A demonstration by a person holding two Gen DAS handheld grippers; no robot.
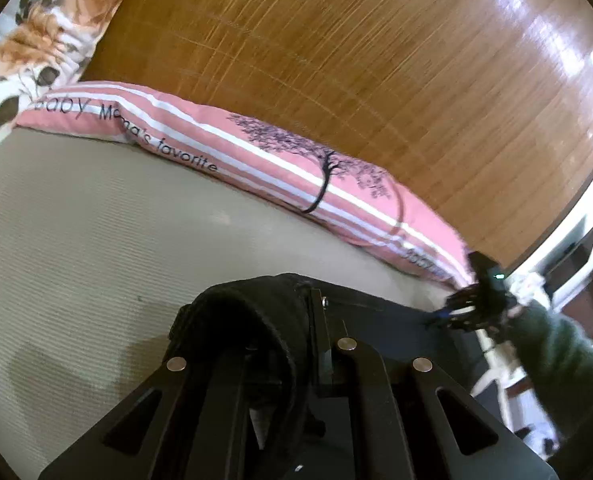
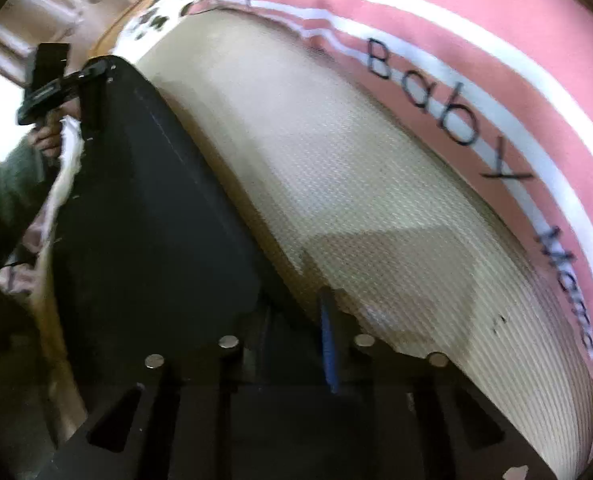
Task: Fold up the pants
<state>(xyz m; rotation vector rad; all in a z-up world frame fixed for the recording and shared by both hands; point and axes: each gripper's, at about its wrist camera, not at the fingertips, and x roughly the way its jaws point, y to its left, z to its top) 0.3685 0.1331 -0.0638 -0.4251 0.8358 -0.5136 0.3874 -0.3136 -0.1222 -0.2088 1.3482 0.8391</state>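
Black pants point(image 2: 144, 220) lie stretched flat on a cream ribbed bed cover point(image 2: 376, 200) between the two grippers. In the left wrist view my left gripper point(image 1: 306, 308) is shut on a bunched, thick end of the pants point(image 1: 248, 320), which drapes over one finger. From there the fabric runs right to my right gripper point(image 1: 452, 314), held by a hand in a green sleeve point(image 1: 556, 352). Seen from the right wrist, my right gripper point(image 2: 296, 316) points steeply down at the near edge of the pants, its blue-edged finger point(image 2: 328, 344) close to its partner with dark fabric pinched between. The left gripper point(image 2: 92, 74) holds the far corner.
A pink striped pillow point(image 1: 296, 168) printed "Baby Mama's favorite" lies along the back of the bed. A floral pillow point(image 1: 48, 40) sits at the far left, and a wooden headboard point(image 1: 376, 60) rises behind them. The bed's edge and floor point(image 1: 536, 412) are at the right.
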